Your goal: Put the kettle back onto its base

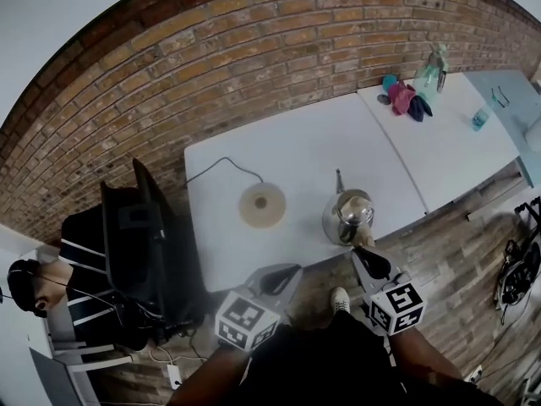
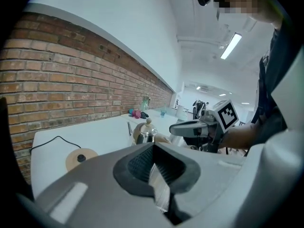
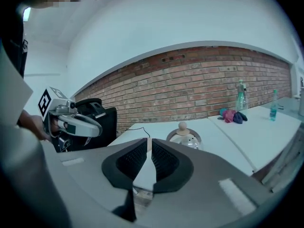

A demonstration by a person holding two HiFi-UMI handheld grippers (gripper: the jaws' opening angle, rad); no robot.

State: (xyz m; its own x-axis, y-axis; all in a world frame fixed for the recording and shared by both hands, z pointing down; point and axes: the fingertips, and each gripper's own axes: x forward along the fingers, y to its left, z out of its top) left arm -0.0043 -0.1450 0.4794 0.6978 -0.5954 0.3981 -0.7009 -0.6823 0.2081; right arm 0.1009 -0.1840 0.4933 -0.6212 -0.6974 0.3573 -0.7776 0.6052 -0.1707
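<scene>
A steel kettle (image 1: 347, 216) with a wooden knob stands on the white table (image 1: 287, 142) near its front edge, to the right of its round tan base (image 1: 262, 205). The base lies bare, with a black cord (image 1: 224, 165) running off to the back left. My right gripper (image 1: 363, 254) is just in front of the kettle, its jaws a narrow slit apart with nothing between them (image 3: 148, 144). Lower left, off the table's front edge, my left gripper (image 1: 286, 274) is shut and empty (image 2: 153, 148). The kettle (image 2: 146, 132) and the base (image 2: 80, 158) lie ahead of it.
A brick wall (image 1: 254, 49) runs behind the table. A second white table (image 1: 456, 142) adjoins on the right and carries coloured cloths (image 1: 406, 98), a spray bottle (image 1: 433, 73) and a small bottle (image 1: 480, 118). A black chair (image 1: 139, 244) and a seated person (image 1: 51, 286) are at the left.
</scene>
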